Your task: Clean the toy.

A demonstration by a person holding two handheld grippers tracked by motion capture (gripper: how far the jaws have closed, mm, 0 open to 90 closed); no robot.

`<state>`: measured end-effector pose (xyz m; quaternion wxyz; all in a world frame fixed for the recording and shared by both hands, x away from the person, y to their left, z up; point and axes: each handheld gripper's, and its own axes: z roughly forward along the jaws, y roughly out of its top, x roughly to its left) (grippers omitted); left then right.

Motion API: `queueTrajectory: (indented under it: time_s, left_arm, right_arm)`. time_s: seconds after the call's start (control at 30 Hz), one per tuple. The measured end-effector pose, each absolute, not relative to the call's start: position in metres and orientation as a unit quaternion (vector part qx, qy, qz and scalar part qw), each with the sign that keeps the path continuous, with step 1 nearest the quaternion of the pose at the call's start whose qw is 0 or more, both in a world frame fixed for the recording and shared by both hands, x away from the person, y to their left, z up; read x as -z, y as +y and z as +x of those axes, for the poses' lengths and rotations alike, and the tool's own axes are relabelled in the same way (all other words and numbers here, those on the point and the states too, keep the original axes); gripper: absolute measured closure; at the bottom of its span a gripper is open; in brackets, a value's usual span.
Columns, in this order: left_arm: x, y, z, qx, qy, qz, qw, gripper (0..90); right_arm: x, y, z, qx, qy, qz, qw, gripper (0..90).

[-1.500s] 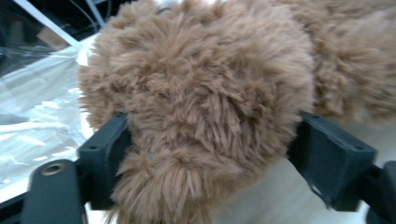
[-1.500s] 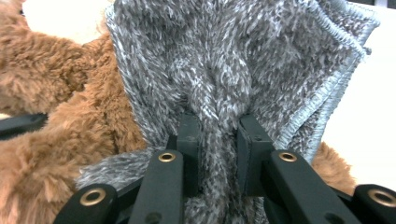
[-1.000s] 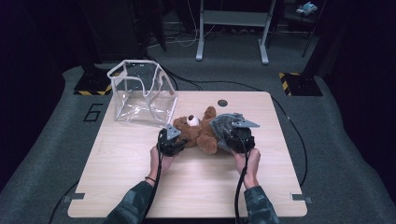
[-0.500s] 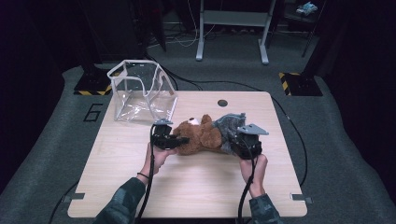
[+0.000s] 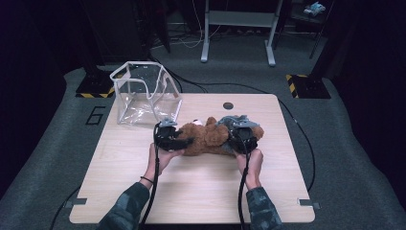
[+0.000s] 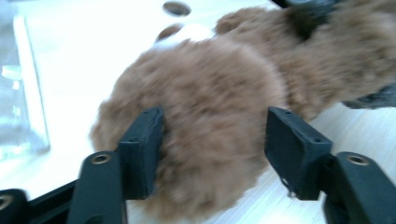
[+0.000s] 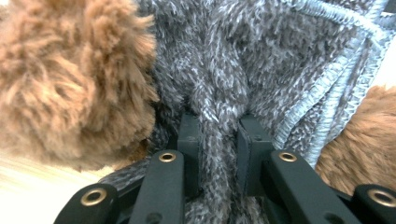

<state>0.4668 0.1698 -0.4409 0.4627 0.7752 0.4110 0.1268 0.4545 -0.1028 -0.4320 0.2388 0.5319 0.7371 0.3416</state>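
Teddy lying on surface beside bag. Left hand-held gripper just spread, straddling head without pressing, likely regripping. Right hand-held gripper pinching grey jumper, steadying body.

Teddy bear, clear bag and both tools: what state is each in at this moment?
Teddy bear: lying on the table, head toward the clear bag.
Grey sweater: on the bear, a fold pinched by the right tool.
Clear bag: standing open, nothing visible inside.
Left tool: jaws just opened, standing either side of the bear's head.
Right tool: shut on the sweater fold.
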Motion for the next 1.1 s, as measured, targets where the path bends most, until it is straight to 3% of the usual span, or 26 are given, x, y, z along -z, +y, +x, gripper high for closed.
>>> queueTrajectory:
  time_s: [0.13, 0.47, 0.53, 0.6, 0.7, 0.93, 1.1]
  left_arm:
    - [0.432, 0.151, 0.457, -0.164, 0.370, 0.791, 0.459, 31.5]
    - [0.428, 0.082, 0.456, -0.162, 0.301, 0.828, 0.444, 31.8]
    - [0.428, 0.075, 0.459, -0.175, 0.293, 0.833, 0.435, 38.9]
    - [0.428, 0.072, 0.460, -0.177, 0.291, 0.833, 0.435, 57.1]
    - [0.424, 0.072, 0.462, -0.177, 0.295, 0.825, 0.449, 70.3]
    - [0.409, 0.082, 0.464, -0.144, 0.302, 0.812, 0.479, 76.2]
    - [0.401, 0.093, 0.467, -0.086, 0.335, 0.795, 0.498, 76.4]
  right_arm:
    - [0.431, -0.102, 0.455, -0.338, 0.735, 0.537, 0.239, 74.6]
    - [0.429, -0.100, 0.457, -0.342, 0.731, 0.541, 0.236, 74.5]
    - [0.428, -0.102, 0.456, -0.347, 0.732, 0.540, 0.230, 74.5]
    - [0.428, -0.105, 0.455, -0.352, 0.733, 0.535, 0.230, 74.5]
    - [0.426, -0.108, 0.451, -0.355, 0.731, 0.535, 0.233, 74.5]
    - [0.415, -0.120, 0.430, -0.380, 0.721, 0.525, 0.247, 74.5]
    - [0.401, -0.120, 0.401, -0.395, 0.720, 0.504, 0.267, 74.5]
